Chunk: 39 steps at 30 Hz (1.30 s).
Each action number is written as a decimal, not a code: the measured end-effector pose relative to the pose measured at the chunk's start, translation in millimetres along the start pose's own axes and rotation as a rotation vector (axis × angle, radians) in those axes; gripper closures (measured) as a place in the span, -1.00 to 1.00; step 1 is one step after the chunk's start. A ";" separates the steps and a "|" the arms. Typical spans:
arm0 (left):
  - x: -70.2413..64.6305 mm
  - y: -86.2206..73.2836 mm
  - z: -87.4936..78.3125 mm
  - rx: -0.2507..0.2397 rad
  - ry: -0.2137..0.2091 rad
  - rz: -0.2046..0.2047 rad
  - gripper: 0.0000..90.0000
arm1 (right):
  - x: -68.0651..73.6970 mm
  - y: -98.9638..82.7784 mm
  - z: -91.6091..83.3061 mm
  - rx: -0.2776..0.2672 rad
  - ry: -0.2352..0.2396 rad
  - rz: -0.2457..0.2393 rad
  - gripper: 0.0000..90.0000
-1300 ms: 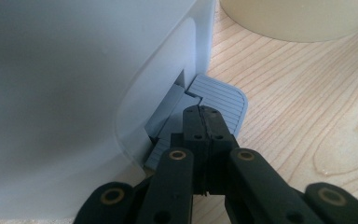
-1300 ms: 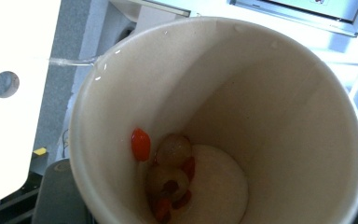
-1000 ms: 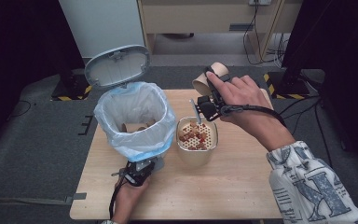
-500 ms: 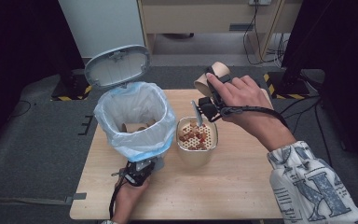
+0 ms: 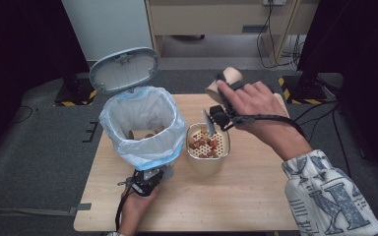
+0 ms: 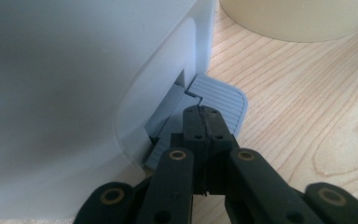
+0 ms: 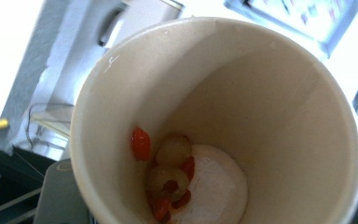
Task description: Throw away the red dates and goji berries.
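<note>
My left fingers [image 6: 193, 126], fully closed and empty, are still pressing the pedal [image 6: 219, 95], keeping the bin [image 5: 142, 123] lid [image 5: 123, 69] up. My right fingers [image 5: 228, 84] are still clamping the tipped cup [image 7: 214, 93] beyond the tub [image 5: 209, 164], with leftovers [image 7: 168, 186] clinging inside. The pour is unfinished. The bin is crowding the left, and the table [image 5: 256, 196] is lying open on the right.
</note>
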State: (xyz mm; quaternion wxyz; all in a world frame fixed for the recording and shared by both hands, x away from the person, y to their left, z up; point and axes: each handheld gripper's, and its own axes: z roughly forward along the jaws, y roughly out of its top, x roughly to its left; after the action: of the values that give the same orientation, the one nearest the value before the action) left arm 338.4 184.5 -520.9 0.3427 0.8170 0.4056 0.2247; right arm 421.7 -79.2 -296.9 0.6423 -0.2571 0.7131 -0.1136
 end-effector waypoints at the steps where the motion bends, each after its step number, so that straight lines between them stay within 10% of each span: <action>1: -0.1 0.0 -0.1 0.001 0.001 -0.001 0.98 | 4.8 5.3 1.5 -0.007 0.010 -0.055 -0.29; 7: 0.3 -0.2 0.1 -0.001 -0.002 -0.003 0.98 | 2.6 -2.6 3.9 0.034 -0.002 0.010 -0.29; 39: -0.2 -0.1 -0.1 0.000 0.002 -0.003 0.98 | 7.7 -0.3 3.7 0.010 0.005 0.001 -0.30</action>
State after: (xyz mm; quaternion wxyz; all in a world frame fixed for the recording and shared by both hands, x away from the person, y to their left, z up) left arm 338.2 184.4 -520.9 0.3426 0.8163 0.4071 0.2247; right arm 425.1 -82.8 -304.0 0.6420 -0.2531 0.7141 -0.1174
